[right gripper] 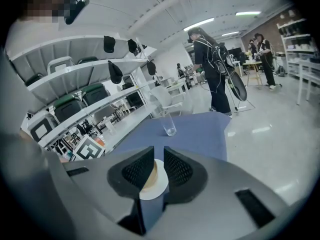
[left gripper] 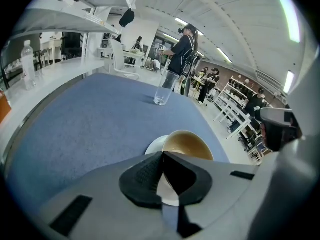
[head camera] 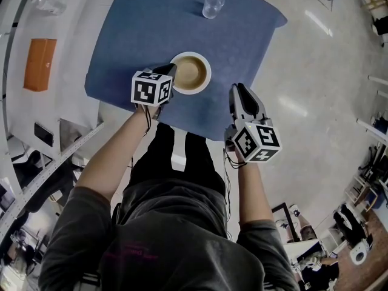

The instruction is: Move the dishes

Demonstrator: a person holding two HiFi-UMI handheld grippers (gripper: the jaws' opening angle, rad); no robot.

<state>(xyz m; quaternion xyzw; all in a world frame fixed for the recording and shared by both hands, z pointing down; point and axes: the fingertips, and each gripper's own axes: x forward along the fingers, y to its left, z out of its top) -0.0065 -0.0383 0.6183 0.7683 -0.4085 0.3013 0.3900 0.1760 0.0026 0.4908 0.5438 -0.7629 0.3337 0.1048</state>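
Observation:
A tan-lined bowl (head camera: 189,71) sits on a white saucer (head camera: 205,84) near the front of the blue-clothed table (head camera: 139,35). My left gripper (head camera: 170,72) is at the saucer's left rim. In the left gripper view its jaws (left gripper: 161,155) are pinched on the white saucer's edge (left gripper: 154,147), with the bowl (left gripper: 189,144) just beyond. My right gripper (head camera: 239,90) hovers over the table's front right edge, apart from the dishes. Its jaws (right gripper: 159,156) are open by a narrow gap and hold nothing. The saucer (right gripper: 152,186) shows through that gap.
A clear drinking glass (head camera: 213,5) stands at the table's far side. An orange box (head camera: 40,63) and a plastic bottle (head camera: 48,5) lie on the white counter to the left. Pale floor lies to the right, and people stand in the background.

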